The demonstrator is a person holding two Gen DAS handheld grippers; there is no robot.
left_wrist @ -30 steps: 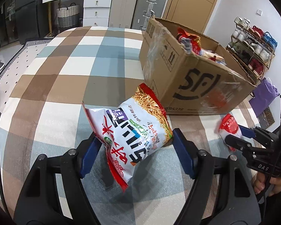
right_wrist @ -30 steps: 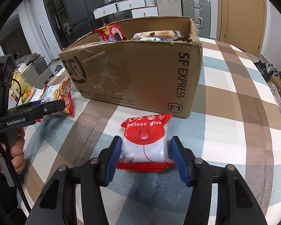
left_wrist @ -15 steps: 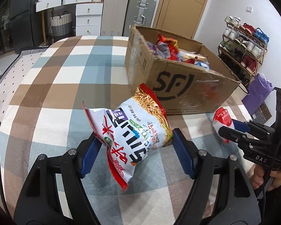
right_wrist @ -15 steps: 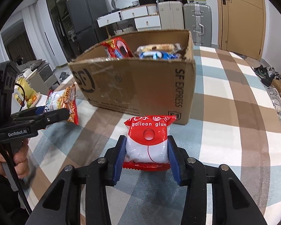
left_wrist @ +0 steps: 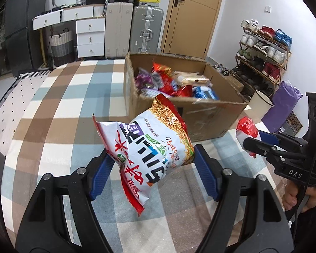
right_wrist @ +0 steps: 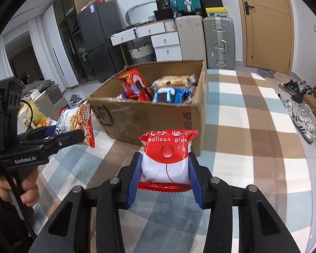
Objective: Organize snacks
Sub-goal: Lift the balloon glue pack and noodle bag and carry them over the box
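Note:
My left gripper [left_wrist: 152,164] is shut on a white and red noodle snack bag [left_wrist: 149,145], held tilted in the air above the checked tablecloth [left_wrist: 59,105]. My right gripper [right_wrist: 165,175] is shut on a red and white "balloon glue" packet [right_wrist: 167,158], its blue pads pressing both sides. An open cardboard box [left_wrist: 202,113] with several snack packs inside stands just beyond both bags. In the right wrist view the left gripper [right_wrist: 73,136] with the noodle bag [right_wrist: 78,122] shows at left. The right gripper [left_wrist: 252,145] with its packet [left_wrist: 246,128] appears at the right of the left wrist view.
A shoe rack [left_wrist: 265,50] and a purple bag [left_wrist: 282,107] stand right of the table. Suitcases [right_wrist: 218,40], white drawers [right_wrist: 166,44], a woven basket [left_wrist: 60,46] and a wooden door [right_wrist: 265,21] line the far wall. A person's hand [right_wrist: 28,187] grips the left handle.
Both grippers rose with their bags, so the inside of the box came into sight. The right gripper's jaws closed tight on the balloon glue packet and lifted it off the cloth.

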